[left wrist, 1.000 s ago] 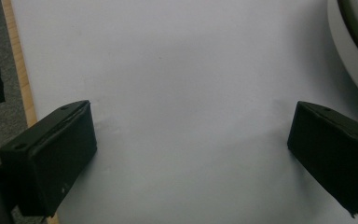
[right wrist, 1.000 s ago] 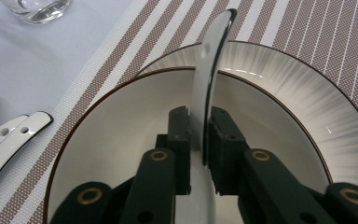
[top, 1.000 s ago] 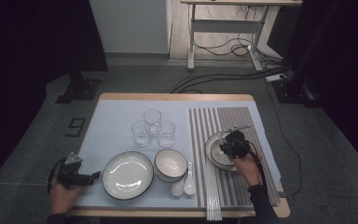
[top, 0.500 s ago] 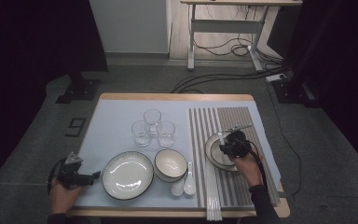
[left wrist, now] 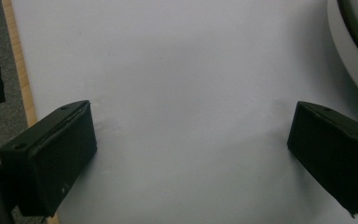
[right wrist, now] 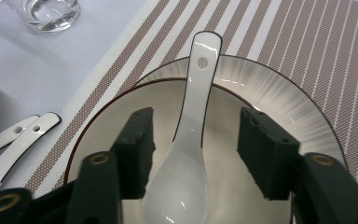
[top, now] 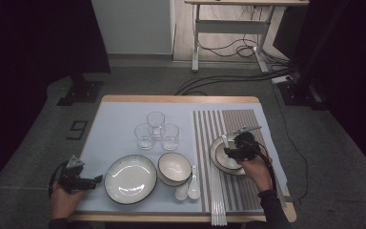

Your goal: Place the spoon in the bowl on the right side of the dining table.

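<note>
A white ceramic spoon [right wrist: 186, 154] lies in a white bowl [right wrist: 121, 107], its handle resting over the far rim. The bowl stands on a ribbed plate [right wrist: 279, 88] on the striped placemat [top: 238, 124]. My right gripper [right wrist: 196, 140] hovers over this bowl [top: 226, 160]. Its jaws have just been opening and now stand apart on either side of the spoon's scoop, clear of it. My left gripper [top: 93, 180] rests open at the front left of the pale mat [left wrist: 191, 70], with nothing between its jaws. It sits just left of the big plate [top: 130, 179].
A second bowl [top: 175, 168] and two spoons [top: 188, 188] sit mid-table, with three glasses [top: 156, 129] behind them. Pale sticks [top: 217, 210] lie along the placemat's left side and reach past the front edge. The wooden table edge [left wrist: 18, 70] runs close to my left gripper.
The right hand stays over the bowl with hardly any shift. The left hand has kept still.
</note>
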